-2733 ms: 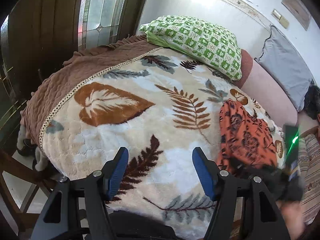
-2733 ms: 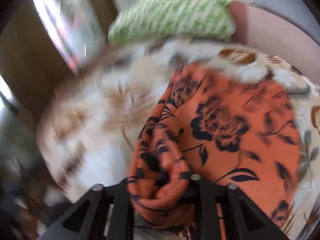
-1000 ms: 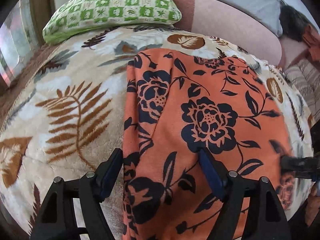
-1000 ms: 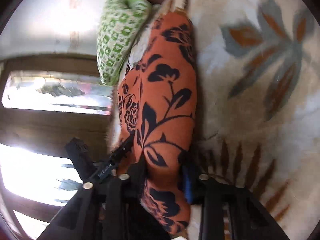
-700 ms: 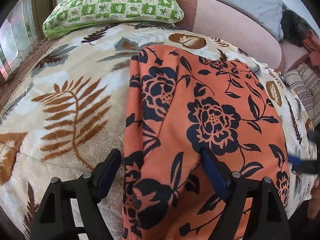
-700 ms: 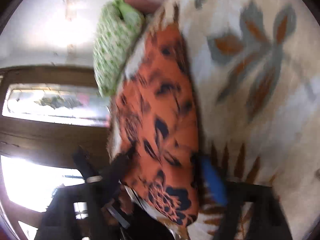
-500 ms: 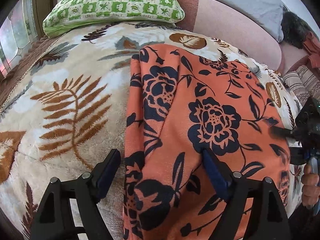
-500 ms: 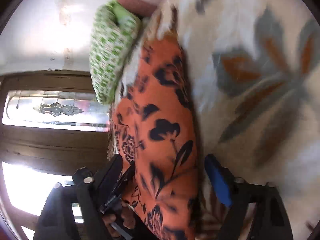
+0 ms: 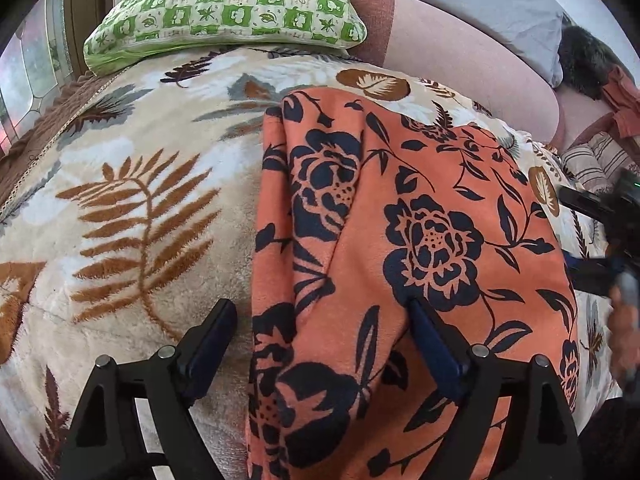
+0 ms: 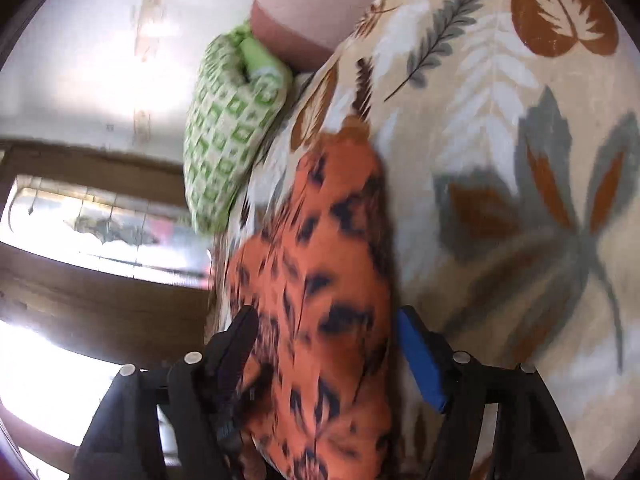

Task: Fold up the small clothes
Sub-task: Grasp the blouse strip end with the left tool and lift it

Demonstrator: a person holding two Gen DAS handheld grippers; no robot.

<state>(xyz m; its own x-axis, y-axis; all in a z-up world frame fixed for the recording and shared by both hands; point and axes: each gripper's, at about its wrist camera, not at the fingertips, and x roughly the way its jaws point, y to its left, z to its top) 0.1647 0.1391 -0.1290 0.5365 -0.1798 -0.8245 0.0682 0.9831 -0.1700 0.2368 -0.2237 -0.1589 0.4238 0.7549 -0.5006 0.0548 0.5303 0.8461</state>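
Observation:
An orange garment point(image 9: 400, 220) with dark blue flowers lies spread on the leaf-print blanket point(image 9: 140, 200). My left gripper point(image 9: 322, 340) hovers over its near left edge, jaws opening. One blue pad rests on the cloth and the other is over the blanket, with nothing pinched. The right wrist view is blurred. My right gripper point(image 10: 328, 344) straddles the garment point(image 10: 320, 260) at its side edge, jaws opening. The cloth lies loose between the fingers, clear of the pads. In the left wrist view the right gripper point(image 9: 600, 232) shows at the far right edge, held by a hand.
A green checked pillow point(image 9: 224, 8) lies at the head of the bed. Beside it are a pink bolster point(image 9: 460, 52) and a grey pillow point(image 9: 488, 4). Striped fabric point(image 9: 600, 160) lies off the bed's right side. A wooden door with glass panes point(image 10: 100, 280) stands beyond the bed.
My right gripper opened, let go of the garment's edge and drew back to the right. The left gripper stayed put, its jaws a little wider.

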